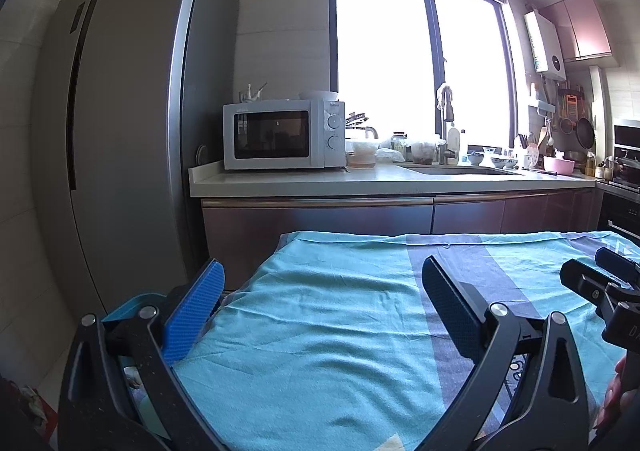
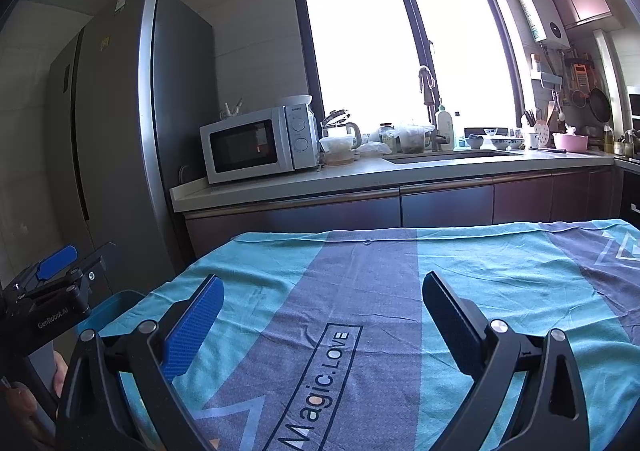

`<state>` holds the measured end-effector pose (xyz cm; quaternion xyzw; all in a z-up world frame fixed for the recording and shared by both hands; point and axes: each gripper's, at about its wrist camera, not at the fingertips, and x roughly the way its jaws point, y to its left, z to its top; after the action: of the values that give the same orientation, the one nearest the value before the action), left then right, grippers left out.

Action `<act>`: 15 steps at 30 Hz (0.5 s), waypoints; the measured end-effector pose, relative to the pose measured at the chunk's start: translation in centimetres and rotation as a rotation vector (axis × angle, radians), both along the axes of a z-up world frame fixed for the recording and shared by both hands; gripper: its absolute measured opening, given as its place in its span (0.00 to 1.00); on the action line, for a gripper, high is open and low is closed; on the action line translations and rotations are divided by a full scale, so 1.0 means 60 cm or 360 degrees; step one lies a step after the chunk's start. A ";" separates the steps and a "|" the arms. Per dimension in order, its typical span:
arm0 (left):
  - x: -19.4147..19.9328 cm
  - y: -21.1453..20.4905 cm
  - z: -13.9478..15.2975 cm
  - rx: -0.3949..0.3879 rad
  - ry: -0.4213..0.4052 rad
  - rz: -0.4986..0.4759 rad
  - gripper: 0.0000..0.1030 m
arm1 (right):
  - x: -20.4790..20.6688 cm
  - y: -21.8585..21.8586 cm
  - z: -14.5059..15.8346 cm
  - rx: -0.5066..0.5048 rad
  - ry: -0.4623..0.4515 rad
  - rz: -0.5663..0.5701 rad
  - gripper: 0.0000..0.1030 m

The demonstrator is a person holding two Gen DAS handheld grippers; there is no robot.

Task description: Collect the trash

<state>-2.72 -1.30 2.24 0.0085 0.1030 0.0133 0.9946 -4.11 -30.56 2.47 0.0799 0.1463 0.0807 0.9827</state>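
- left gripper [image 1: 322, 291] and right gripper [image 2: 323, 305] are both hanging wide open, holding nothing, over the cloth [image 2: 400, 271].
- no trash is showing; blue bin [image 1: 132, 303] is sitting at nine o'clock, nearer the left one.

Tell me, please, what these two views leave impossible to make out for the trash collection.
- Blue bin, left wrist view: contents hidden behind the left gripper fingers and tablecloth.
- Blue bin, right wrist view: only the rim shows.
- Outside the window: overexposed.
- Trash: none identifiable.

The cloth [image 2: 360, 291] reads "Magic.LOVE", and the left gripper [image 2: 56, 271] body is marked "GenRobot.AI".
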 end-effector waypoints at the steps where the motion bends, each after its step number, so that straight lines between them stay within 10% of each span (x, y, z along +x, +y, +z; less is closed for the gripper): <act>1: 0.000 0.000 0.001 0.0001 -0.0002 0.0001 0.95 | 0.000 0.000 0.000 0.0000 -0.0001 -0.0002 0.93; 15: -0.003 0.002 0.005 0.0004 -0.0018 0.0009 0.95 | -0.001 0.000 0.000 0.0011 -0.0006 -0.0014 0.93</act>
<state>-2.93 -1.17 2.55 0.0093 0.0975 0.0164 0.9951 -4.17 -30.57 2.50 0.0838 0.1438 0.0771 0.9830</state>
